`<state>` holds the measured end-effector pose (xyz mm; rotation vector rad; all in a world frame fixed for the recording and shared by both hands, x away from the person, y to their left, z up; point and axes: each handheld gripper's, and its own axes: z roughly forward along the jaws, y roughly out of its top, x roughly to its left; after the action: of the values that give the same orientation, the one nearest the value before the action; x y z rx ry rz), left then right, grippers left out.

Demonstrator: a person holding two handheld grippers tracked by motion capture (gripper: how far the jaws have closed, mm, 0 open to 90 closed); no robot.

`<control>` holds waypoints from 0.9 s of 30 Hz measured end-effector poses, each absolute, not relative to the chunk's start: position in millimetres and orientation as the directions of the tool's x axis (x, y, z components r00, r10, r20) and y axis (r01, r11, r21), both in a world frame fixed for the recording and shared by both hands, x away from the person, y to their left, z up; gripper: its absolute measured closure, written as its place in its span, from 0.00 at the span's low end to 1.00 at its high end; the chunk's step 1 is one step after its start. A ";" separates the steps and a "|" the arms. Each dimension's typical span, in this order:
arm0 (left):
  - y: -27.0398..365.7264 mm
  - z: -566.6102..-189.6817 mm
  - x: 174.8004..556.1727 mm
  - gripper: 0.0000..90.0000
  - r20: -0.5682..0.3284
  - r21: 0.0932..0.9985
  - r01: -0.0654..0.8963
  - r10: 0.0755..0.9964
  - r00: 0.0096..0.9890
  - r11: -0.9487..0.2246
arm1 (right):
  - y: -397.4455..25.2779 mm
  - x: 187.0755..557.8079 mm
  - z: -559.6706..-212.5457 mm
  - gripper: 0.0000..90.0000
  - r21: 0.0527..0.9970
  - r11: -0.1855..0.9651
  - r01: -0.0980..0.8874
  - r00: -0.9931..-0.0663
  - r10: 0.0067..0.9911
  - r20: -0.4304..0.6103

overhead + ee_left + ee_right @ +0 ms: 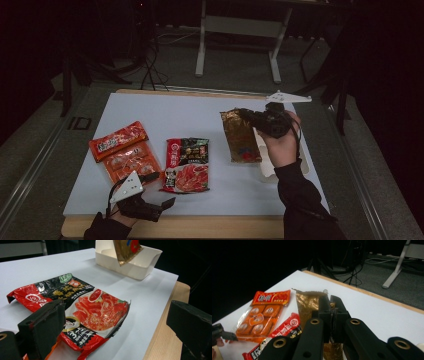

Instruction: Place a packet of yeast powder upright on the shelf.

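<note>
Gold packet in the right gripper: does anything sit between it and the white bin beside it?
Nothing visible does. The right gripper holds the gold packet lifted, its lower end hanging over the white bin, whose visible inside looks bare.

This looks like a dim lab or recording studio, not a home. A wooden-edged table with a white top sheet (150, 115) stands on grey carpeted floor (240, 65), lit while the room around it is dark. Behind it are the white metal legs of a desk frame (201, 45), black tripod stands (75, 70), and loose black cables (152, 65) trailing across the floor.
</note>
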<state>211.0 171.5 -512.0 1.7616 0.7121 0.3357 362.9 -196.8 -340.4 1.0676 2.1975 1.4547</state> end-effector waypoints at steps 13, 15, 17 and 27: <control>171.3 -512.3 211.1 0.03 -0.128 0.940 0.293 0.618 0.776 -0.172 | -224.8 389.1 -316.7 0.99 0.905 0.158 0.395 -0.667 0.727 0.164; 171.3 -512.5 211.2 0.03 -0.130 0.940 0.295 0.619 0.775 -0.172 | -231.2 394.6 -314.0 0.99 0.906 0.154 0.394 -0.654 0.740 0.158; 171.6 -512.2 211.3 0.03 -0.130 0.940 0.295 0.620 0.773 -0.171 | -236.6 398.3 -311.6 0.98 0.908 0.147 0.391 -0.648 0.745 0.158; 171.6 -511.8 210.6 0.03 -0.126 0.940 0.293 0.621 0.773 -0.174 | -260.7 414.9 -306.2 0.98 0.921 0.141 0.362 -0.638 0.758 0.134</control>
<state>210.6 171.6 -511.8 1.7687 0.7139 0.3410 414.9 -260.7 -306.2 1.0775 2.0615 1.4980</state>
